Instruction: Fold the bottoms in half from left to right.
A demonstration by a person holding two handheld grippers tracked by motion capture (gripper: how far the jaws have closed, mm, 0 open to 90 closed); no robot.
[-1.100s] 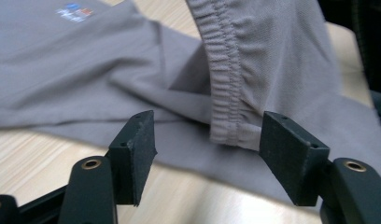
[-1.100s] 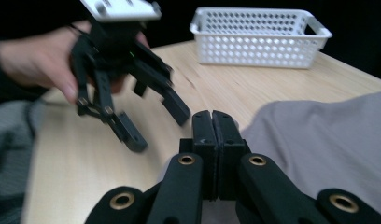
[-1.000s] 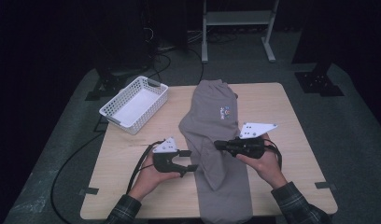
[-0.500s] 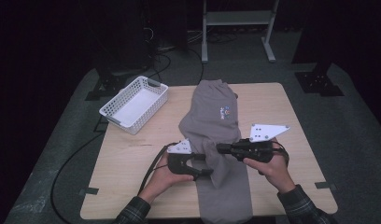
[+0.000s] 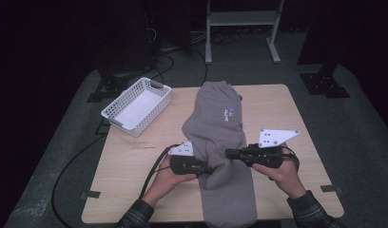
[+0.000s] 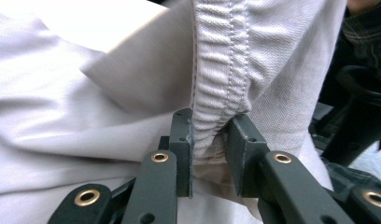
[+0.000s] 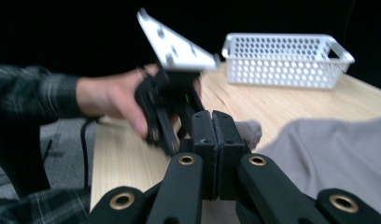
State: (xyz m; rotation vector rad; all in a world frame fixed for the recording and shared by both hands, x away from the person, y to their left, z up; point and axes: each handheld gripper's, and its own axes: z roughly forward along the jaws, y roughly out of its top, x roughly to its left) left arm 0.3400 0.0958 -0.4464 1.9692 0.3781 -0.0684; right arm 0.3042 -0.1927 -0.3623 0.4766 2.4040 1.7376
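Note:
A grey garment [image 5: 220, 118] with a small chest print lies lengthwise on the wooden table [image 5: 130, 166], and its near end hangs over the front edge. My left gripper [image 5: 210, 170] reaches the garment's left fold. Its jaws have just been closing, and in the left gripper view [image 6: 209, 140] they pinch a ribbed elastic band of the grey cloth [image 6: 86, 116]. My right gripper [image 5: 227, 153] points left over the garment's middle with its jaws shut together [image 7: 212, 126]. Grey cloth [image 7: 328, 149] lies just past them; I cannot tell if any is pinched.
A white perforated basket [image 5: 135, 107] stands empty at the table's far left and also appears in the right gripper view [image 7: 286, 58]. Bare wood lies either side of the garment. A black cable trails off the table's left front. The other hand's gripper [image 7: 165, 112] sits close ahead.
My left gripper has moved right onto the garment's fold and its jaws have closed on the cloth. The right gripper has drifted slightly right and stayed shut.

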